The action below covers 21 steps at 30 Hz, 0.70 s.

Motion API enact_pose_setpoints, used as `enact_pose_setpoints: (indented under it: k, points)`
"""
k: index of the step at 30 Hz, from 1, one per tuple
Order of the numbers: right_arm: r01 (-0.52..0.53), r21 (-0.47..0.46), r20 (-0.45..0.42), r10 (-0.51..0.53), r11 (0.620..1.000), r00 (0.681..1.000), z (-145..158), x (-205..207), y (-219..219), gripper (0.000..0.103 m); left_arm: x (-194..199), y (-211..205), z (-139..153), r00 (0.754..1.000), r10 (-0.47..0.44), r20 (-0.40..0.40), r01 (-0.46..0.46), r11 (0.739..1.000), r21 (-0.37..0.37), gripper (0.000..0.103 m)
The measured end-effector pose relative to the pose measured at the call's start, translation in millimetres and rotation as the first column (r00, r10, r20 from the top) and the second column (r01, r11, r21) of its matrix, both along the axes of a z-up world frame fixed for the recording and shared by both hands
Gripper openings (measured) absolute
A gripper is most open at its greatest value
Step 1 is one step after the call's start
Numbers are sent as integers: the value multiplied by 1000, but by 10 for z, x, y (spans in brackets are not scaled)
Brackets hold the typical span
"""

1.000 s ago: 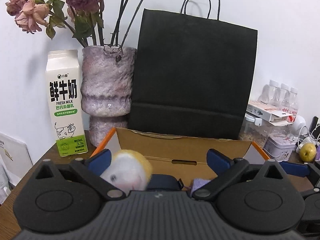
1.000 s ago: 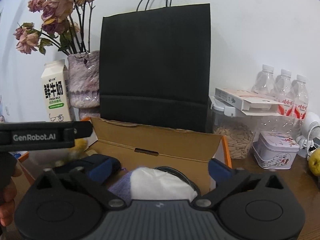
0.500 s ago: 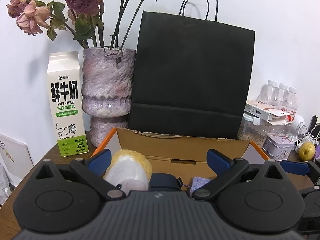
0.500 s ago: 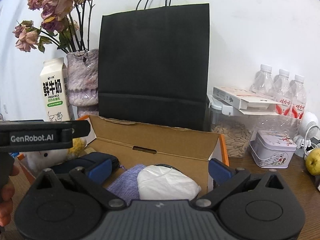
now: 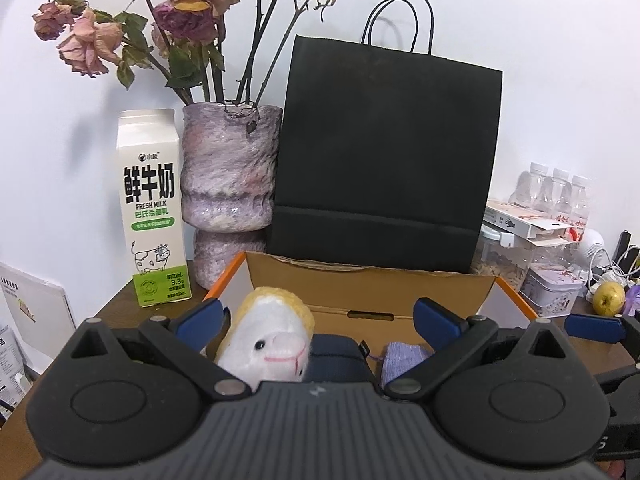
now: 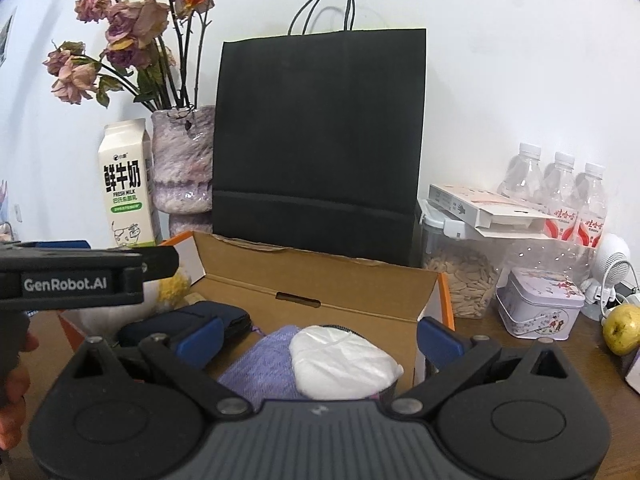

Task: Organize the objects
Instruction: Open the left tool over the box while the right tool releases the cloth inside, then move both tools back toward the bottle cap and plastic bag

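Observation:
An open cardboard box [image 5: 360, 286] with orange edges sits on the wooden table in front of both grippers. In it lie a white and yellow plush toy [image 5: 270, 340], a dark navy pouch [image 6: 188, 322], a purple knit cloth [image 6: 260, 364] and a white crumpled bag [image 6: 340, 364]. My left gripper [image 5: 320, 320] is open above the box's left part, with the plush toy beside its left finger. My right gripper [image 6: 320, 340] is open and empty above the cloth and white bag. The left gripper's body [image 6: 80, 276] shows at the left of the right wrist view.
A black paper bag [image 5: 384, 152] stands right behind the box. A milk carton [image 5: 152, 208] and a vase of dried roses [image 5: 228, 184] stand at back left. A seed jar [image 6: 460, 280], tin [image 6: 540, 304], water bottles [image 6: 560, 196] and a yellow-green apple [image 6: 624, 328] are at right.
The plush toy has turned upright so its face shows, and the left gripper has drawn back slightly. The right view has pulled back a little; the white bag shows more fully.

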State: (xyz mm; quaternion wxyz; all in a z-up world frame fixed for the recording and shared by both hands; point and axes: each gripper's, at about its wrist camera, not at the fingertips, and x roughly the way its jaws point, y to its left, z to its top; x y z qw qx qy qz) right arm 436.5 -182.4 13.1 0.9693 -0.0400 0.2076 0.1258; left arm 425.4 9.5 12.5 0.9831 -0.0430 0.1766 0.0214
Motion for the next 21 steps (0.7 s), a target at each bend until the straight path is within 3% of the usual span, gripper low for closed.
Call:
enact_pose_setpoints:
  k: [21]
  points:
    - [3, -12, -16, -3, 1000, 1000, -46, -742, -170, 103, -782, 8, -97, 999, 4, -40, -5, 1000, -26, 103]
